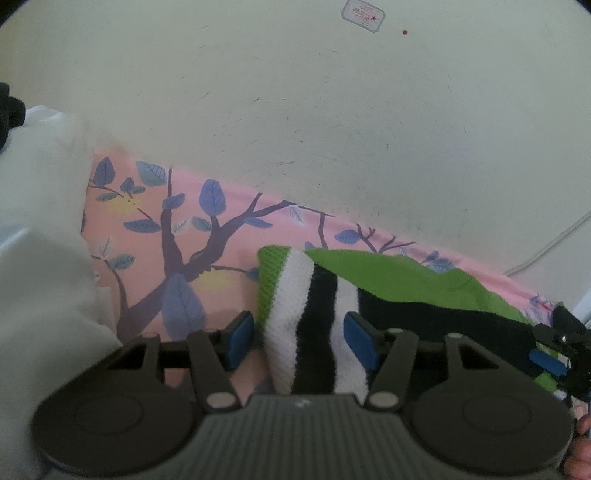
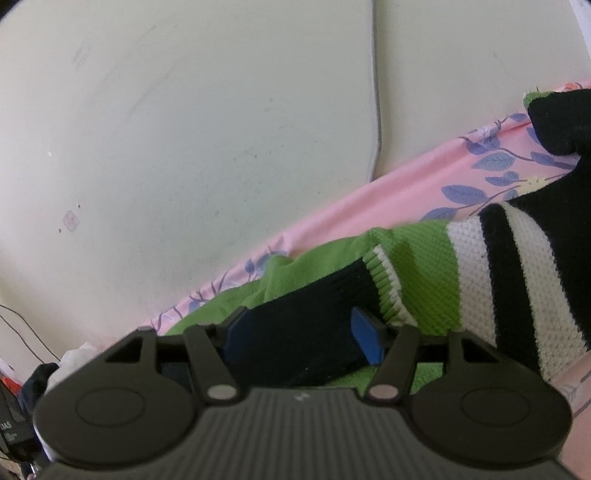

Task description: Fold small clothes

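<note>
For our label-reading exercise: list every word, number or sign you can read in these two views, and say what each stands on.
Sticker on the table: reddish print, too blurred to read.
Dark object at the lower left edge of the right wrist view: white letters, perhaps "JAS", cut off and unsure.
Striped sock, floral cloth: no text.

A domestic room, most likely a bedroom or laundry corner: a pink cloth printed with branches and blue leaves (image 1: 184,229) is spread over a scuffed cream tabletop (image 1: 295,110), which bears a small stuck-on label (image 1: 362,15). A green, black and white knitted garment (image 2: 480,258) lies on the cloth, a white fabric heap (image 1: 44,229) beside it. A thin white cable (image 1: 554,240) trails past the edge.
</note>
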A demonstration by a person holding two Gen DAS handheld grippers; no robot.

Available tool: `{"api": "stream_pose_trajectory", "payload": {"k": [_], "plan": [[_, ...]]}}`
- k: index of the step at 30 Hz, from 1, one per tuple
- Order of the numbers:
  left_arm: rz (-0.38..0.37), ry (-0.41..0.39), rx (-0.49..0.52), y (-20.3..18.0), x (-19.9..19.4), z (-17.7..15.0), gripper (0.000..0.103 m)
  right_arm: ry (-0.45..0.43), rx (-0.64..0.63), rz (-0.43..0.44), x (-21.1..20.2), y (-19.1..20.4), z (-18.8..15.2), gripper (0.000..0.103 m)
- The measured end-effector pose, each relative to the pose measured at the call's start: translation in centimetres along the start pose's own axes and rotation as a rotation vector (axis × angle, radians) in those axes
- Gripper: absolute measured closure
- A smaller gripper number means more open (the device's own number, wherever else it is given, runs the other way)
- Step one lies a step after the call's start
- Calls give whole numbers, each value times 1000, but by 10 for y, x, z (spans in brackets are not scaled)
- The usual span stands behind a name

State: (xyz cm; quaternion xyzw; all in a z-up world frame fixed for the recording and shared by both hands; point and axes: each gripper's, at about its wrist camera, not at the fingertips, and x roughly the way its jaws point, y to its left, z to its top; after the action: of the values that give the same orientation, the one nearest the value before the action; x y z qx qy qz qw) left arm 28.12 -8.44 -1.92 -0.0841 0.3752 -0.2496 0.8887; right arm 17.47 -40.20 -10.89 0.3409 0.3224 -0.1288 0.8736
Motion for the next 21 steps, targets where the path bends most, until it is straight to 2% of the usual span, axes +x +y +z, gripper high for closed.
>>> {"api": "stream_pose_trajectory", "payload": {"k": [13,16,18,20,21], "plan": [[8,-8,0,0,-1,0,46,-17,10,-32,-3,5,0,47],[-12,-101,7,-2,-16,0,46,-89,-29,-28,-14,14,-3,45],[-16,-186,44,-8,-30,-2,40,-144,-146,-19,-21,30,-7,45],[-11,-207,85,-15,-32,-4,37,-135,-218,0,-20,41,-11,45],[-9,-192,105,-19,-29,-4,37,-111,-239,7,-17,44,-12,45]]}}
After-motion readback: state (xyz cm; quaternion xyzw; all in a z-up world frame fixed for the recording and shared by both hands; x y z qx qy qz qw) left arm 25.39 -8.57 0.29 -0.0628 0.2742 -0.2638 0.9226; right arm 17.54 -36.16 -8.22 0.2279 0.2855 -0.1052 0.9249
